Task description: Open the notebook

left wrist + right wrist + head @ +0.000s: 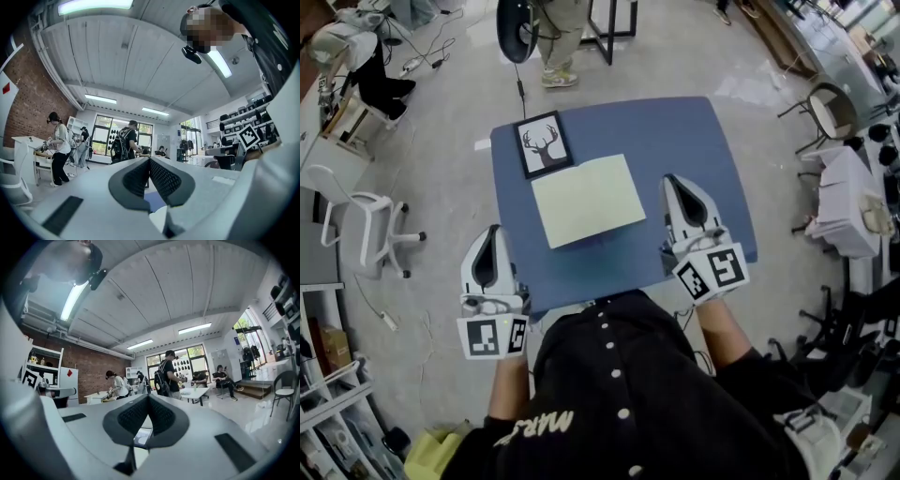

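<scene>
both tongs empty near the table's front, notebook lying flat and apparently not yet opened

the pale yellow notebook [586, 199] is seen mid blue table [694, 141], its far-left corner touching a deer picture [544, 143]. the left gripper [494, 232] and right gripper [674, 182] are each pressed together on nothing. the cover's free edge, not discernible here, is best lifted by one tong while the spine side is pinned by the other.

right gripper [148, 398]: black-padded jaws together, empty | pointing level | beyond: red brick wall [91, 376], person with black backpack [167, 376]
</scene>
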A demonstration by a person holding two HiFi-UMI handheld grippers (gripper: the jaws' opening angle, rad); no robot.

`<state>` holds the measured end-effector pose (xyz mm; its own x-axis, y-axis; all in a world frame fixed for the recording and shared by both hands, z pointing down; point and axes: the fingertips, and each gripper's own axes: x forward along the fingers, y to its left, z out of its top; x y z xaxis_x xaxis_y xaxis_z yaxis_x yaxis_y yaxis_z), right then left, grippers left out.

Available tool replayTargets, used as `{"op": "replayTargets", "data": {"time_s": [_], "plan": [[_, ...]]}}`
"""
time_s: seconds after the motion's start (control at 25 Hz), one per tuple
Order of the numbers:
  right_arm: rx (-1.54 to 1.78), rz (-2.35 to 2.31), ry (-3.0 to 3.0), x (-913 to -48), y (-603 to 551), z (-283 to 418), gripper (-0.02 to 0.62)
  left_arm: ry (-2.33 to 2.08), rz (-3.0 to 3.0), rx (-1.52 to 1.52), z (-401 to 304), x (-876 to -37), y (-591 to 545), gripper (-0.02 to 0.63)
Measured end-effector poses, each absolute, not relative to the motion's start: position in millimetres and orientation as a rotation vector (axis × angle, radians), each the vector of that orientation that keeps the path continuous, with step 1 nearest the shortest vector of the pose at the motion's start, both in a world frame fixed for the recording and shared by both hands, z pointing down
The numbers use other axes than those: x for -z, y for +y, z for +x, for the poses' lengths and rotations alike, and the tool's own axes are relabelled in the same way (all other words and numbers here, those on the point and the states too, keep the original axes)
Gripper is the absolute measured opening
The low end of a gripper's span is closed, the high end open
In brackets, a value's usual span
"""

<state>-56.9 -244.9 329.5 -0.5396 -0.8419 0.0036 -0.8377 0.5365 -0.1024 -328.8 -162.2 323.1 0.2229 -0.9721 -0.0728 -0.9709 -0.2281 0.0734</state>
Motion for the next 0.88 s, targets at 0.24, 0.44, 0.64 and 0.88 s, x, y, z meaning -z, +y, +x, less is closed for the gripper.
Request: {"op": "replayTargets", "data": {"time_s": [0.24,0.44,0.64,0.88], "plan": [[-0.015,-1.565,2.595,-289,-225,-2,0.005,-1.984,2.473,0.157,-324,-300,-154,0.003],[-0.061,-1.607,2.549,-281,-219,20,0.005,-2.041,2.464,0.133,-336,-294,-150,0.003],[-0.071,-1.629,2.543,-285,-216,30,0.005,-2.077,2.465,0.116,-337,-288,-146,0.003],[-0.051,-1.626,2.559,-292,-218,29,0.003,-2.077,2.467,0.12,-332,-289,-148,0.003]]}}
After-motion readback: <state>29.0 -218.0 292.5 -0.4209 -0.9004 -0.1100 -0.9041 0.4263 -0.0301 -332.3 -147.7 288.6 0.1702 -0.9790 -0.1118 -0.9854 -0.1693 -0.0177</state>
